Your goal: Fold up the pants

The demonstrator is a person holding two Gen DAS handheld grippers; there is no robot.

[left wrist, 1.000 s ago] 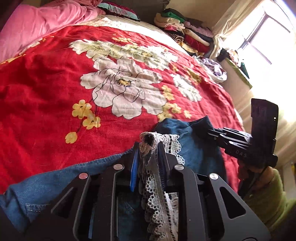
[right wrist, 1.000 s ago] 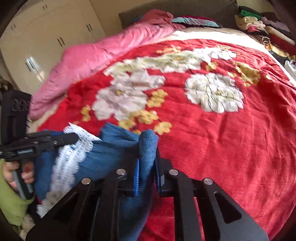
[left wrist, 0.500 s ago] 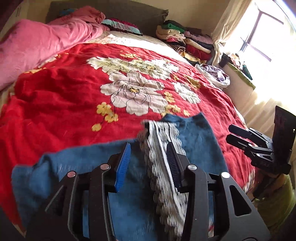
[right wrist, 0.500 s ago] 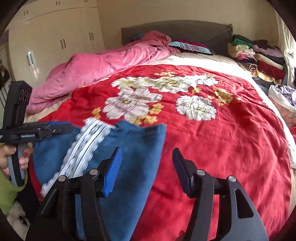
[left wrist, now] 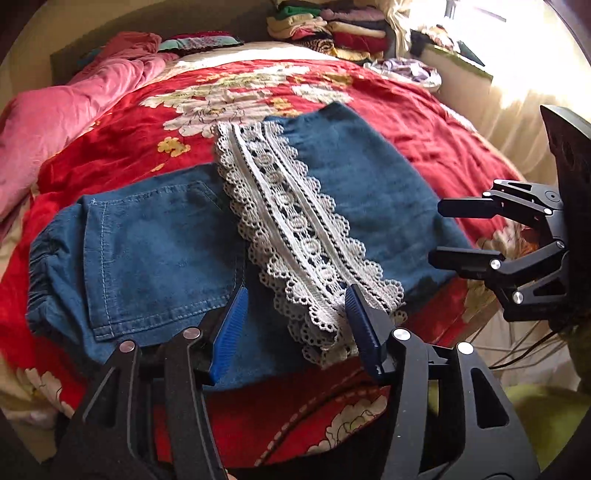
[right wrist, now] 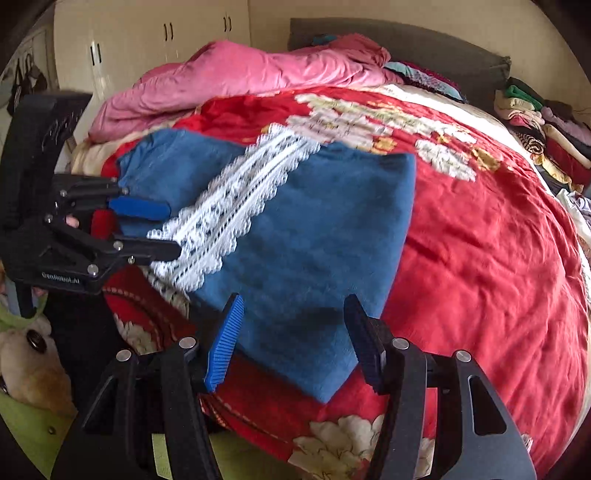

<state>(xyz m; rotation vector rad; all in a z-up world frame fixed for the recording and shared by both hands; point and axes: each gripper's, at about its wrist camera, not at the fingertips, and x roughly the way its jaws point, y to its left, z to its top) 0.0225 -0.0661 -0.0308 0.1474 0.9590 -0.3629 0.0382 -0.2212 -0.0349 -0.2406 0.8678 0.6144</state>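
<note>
Blue denim pants with a white lace stripe lie folded on the red floral bedspread, near the bed's front edge. My left gripper hovers just short of the pants' near edge; its jaws are opening and press on nothing, with the lace end lying below them. My right gripper stands open over the near corner of the pants, gripping nothing. Each wrist view shows the other gripper at its side: the right gripper and the left gripper, both with spread fingers.
A pink quilt is bunched along the bed's far left. Stacked folded clothes sit at the far right corner by a bright window. White wardrobe doors stand behind. A plush toy lies below the bed's edge.
Both grippers were shut on the pants' cloth a second ago; they let go, opened and drew back toward the bed's near edge. The pants now lie folded flat.
</note>
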